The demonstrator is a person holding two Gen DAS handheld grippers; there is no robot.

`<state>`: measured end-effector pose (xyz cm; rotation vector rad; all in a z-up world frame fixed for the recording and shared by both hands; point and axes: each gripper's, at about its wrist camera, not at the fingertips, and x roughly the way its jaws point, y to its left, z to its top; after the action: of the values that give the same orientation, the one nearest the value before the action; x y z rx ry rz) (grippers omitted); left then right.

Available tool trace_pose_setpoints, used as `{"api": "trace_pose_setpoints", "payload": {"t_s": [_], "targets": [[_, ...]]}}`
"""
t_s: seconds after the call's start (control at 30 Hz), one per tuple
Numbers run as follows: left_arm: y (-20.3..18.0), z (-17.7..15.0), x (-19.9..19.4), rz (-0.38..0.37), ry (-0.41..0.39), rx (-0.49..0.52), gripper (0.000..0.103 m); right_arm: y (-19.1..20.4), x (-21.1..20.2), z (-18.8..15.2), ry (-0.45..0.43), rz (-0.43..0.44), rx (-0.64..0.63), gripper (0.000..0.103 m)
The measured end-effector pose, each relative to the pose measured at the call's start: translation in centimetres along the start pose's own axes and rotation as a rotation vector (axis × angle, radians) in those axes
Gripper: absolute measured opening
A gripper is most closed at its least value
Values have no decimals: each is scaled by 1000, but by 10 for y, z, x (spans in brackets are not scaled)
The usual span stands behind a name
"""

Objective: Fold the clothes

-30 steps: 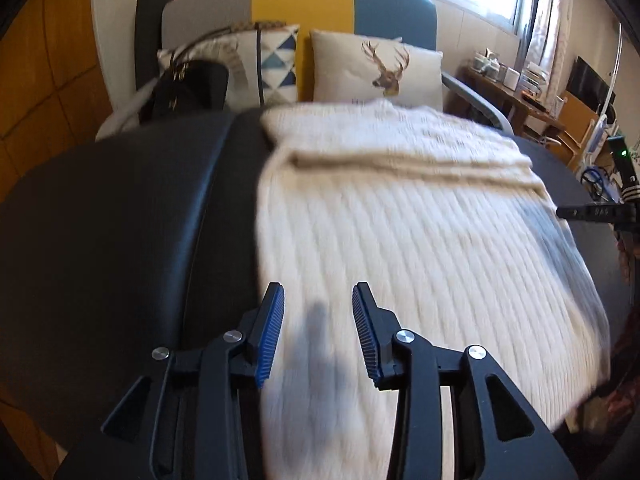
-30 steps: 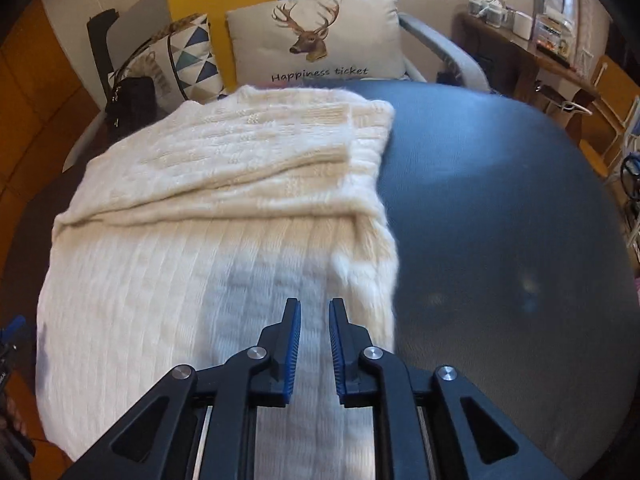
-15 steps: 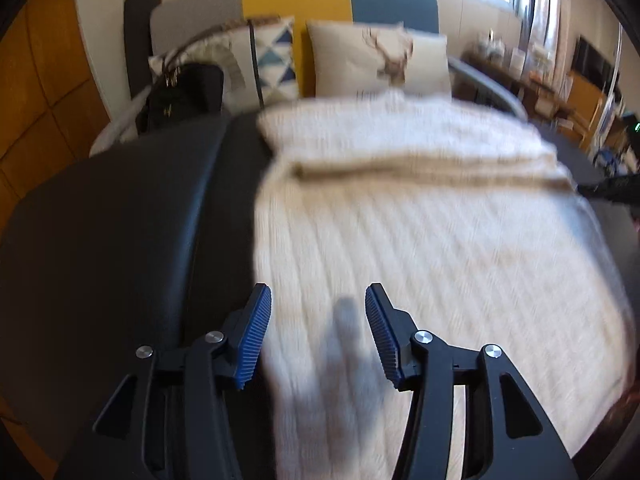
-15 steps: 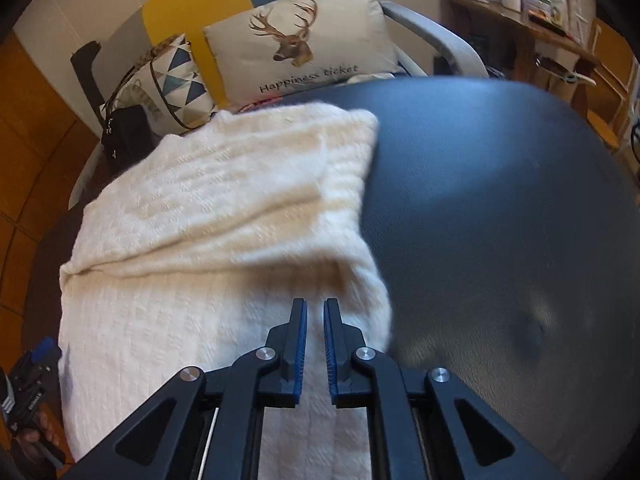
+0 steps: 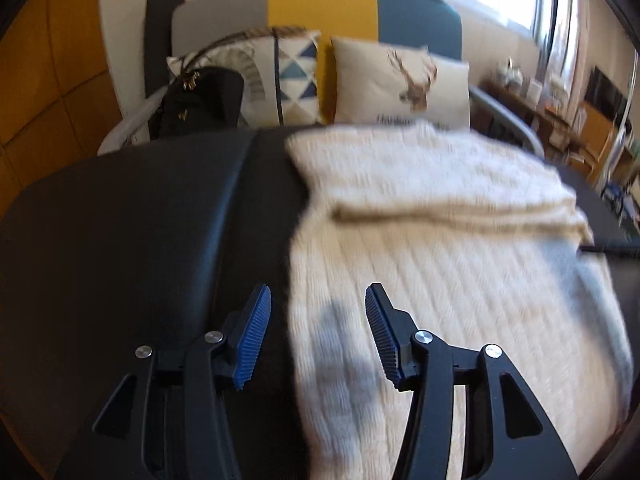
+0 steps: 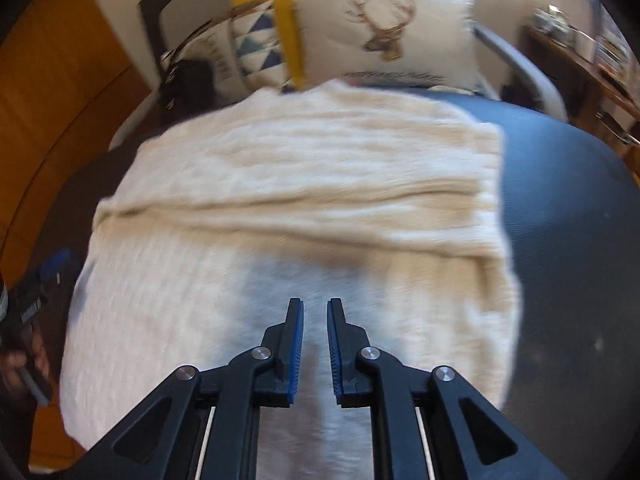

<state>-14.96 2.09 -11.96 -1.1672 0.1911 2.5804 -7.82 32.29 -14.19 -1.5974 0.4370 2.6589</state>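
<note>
I am looking across a dark table (image 5: 120, 240) that is carrying the task's thing: a cream knitted sweater (image 5: 440, 260), lying flat on the table's right-hand part in the left wrist view, with its far portion folded back over the body along a crosswise ridge. Behind the table a sofa (image 5: 320, 8) in grey, yellow and blue panels is standing against the wall. On it, a pillow with a deer print (image 6: 384, 36) is carrying one line of writing below the deer, too blurred to read; a second pillow with blue triangles (image 5: 288, 76) is leaning beside it, and a black handbag (image 5: 200, 100) is sitting at the sofa's left end. A cluttered wooden side table (image 6: 580, 48) is showing at far right.

I am holding the left gripper (image 5: 318, 312) released, jaws wide apart and empty, straddling the sweater's left edge. I am holding the right gripper (image 6: 315, 312) over the sweater's near part, jaws nearly together with a narrow gap, nothing between them. Nothing is blocking either gripper.
</note>
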Motion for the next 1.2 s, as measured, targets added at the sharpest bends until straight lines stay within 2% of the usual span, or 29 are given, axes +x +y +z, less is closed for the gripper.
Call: {"api": "trace_pose_setpoints", "payload": {"t_s": [0.07,0.13,0.23,0.33,0.43,0.5,0.6,0.63,0.67,0.77,0.9,1.03,1.1,1.2], "targets": [[-3,3,16,26,80,33,53,8,13,-8,38,-18,-34,16],[-9,-3,32,91,142,91,54,5,14,0,33,-26,-29,17],[-10,6,22,82,102,89,54,-4,10,21,4,-26,0,17],[-14,31,3,13,-3,59,54,-14,6,42,-24,-26,29,17],[-29,59,5,-4,-55,80,54,-23,3,63,-53,-25,58,17],[-36,70,27,29,-23,119,56,-30,5,74,-62,-30,78,17],[-37,65,76,146,108,164,59,-48,33,75,-19,-67,108,15],[-32,62,79,134,110,142,61,-54,38,74,-19,-63,114,15],[-23,61,75,107,91,97,66,-57,36,73,-25,-38,123,15],[-11,61,61,61,61,41,66,-68,16,72,-43,68,173,17],[-12,65,33,50,-37,61,66,-103,-15,66,-143,198,320,20],[-19,82,20,59,-114,97,66,-146,-20,57,-173,251,507,23],[-22,89,26,80,-109,112,66,-159,-16,55,-175,256,556,23],[-30,95,44,135,-62,141,66,-162,-6,57,-157,249,556,23]]}}
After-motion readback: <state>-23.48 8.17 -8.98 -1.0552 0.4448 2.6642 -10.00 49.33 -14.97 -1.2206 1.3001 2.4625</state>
